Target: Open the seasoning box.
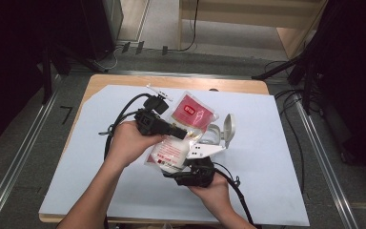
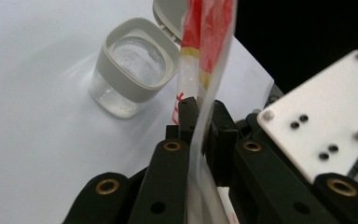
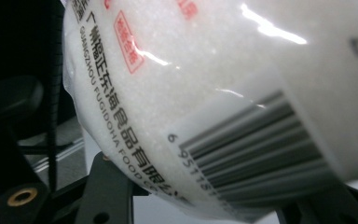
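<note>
While the bag of white granules [image 1: 178,136] is held above the table [image 1: 276,191], tilted with its red top toward the open jar [image 1: 213,135], the left gripper [image 1: 177,132] is seen pinched shut on the bag's thin upper film. The bag's full lower end is cradled between the right gripper's [image 1: 190,172] jaws, apparently gripped. The jar is found just beyond the bag's top, along its long axis, nearer the left gripper.

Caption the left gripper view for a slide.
Left gripper pinching the clear edge of a red-and-white bag above an open, grey-rimmed glass jar on the white table.
</note>
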